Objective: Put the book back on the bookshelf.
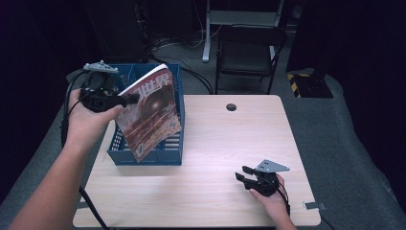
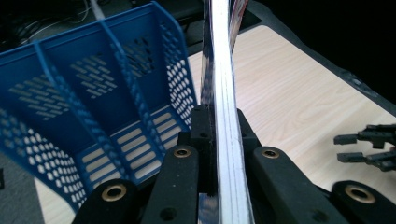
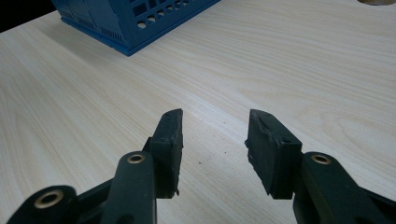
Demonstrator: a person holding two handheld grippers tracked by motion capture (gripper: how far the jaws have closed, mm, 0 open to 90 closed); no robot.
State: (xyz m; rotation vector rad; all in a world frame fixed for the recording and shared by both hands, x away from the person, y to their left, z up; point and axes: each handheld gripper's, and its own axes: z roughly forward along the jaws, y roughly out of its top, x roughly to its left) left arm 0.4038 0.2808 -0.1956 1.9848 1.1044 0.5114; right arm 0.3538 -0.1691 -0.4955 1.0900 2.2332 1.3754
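At the far left of the high view, our left gripper (image 1: 128, 99) is raised above the table edge, its jaws clamped tight on the edge of a magazine (image 1: 149, 112) with a reddish-brown cover and large white characters along its top. The magazine hangs tilted in the air, its lower corner dropping in front of the near wall of a blue plastic file rack (image 1: 173, 158), which stands at the table's left rear corner. In the left gripper view we look straight along the magazine's edge (image 2: 223, 93), pinched between the two black pads, with the rack's slotted dividers (image 2: 107, 84) open just beside it to the left.

Moving right, the pale wooden table (image 1: 215, 143) lies bare across its middle, with a small round cable hole (image 1: 231, 107) near the far edge.

At the lower right, our right gripper (image 1: 242, 173) rests low by the table's near edge, well apart from the rack. Its jaws stand parted with nothing between them, as the right gripper view shows over the bare wood (image 3: 215, 135).

We judge the step in hand to be carrying the magazine to the rack for filing. The next move calls for turning the magazine upright, lining its lower edge with one slot between the dividers, and lowering it before the left jaws let go.
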